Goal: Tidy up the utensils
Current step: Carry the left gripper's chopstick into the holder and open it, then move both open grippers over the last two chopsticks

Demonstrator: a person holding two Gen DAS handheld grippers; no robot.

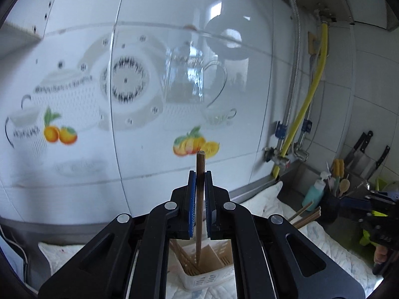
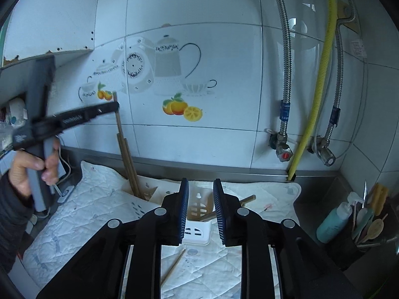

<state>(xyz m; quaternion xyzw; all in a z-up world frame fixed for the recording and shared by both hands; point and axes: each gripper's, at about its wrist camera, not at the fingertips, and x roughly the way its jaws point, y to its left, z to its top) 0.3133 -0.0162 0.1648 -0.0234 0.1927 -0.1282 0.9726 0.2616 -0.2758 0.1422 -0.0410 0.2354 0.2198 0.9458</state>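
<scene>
Wooden chopstick (image 1: 200, 199) upright, pinched in left tongs (image 1: 199, 174) above white holder (image 1: 199, 277); right tongs (image 2: 199, 194) narrowly apart w/ nothing between, over holder's rim.

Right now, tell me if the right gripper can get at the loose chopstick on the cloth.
Probably yes: the right gripper is open and empty, and the loose chopstick lies bare on the cloth just below it, nothing covering it.

A quilted cloth (image 2: 99, 211) covers the counter in front of the tiled wall (image 2: 199, 12). On the cloth stands a divided holder (image 2: 198, 234), with chopsticks (image 2: 129, 164) upright in its left compartment and what seems to be another pair (image 2: 245, 199) leaning out to the right. One loose chopstick (image 2: 173, 266) lies on the cloth in front of the holder. Far right, beside a bottle (image 2: 333, 223), a cup of utensils (image 2: 369, 226) stands near the hoses (image 2: 286, 74) on the wall.
</scene>
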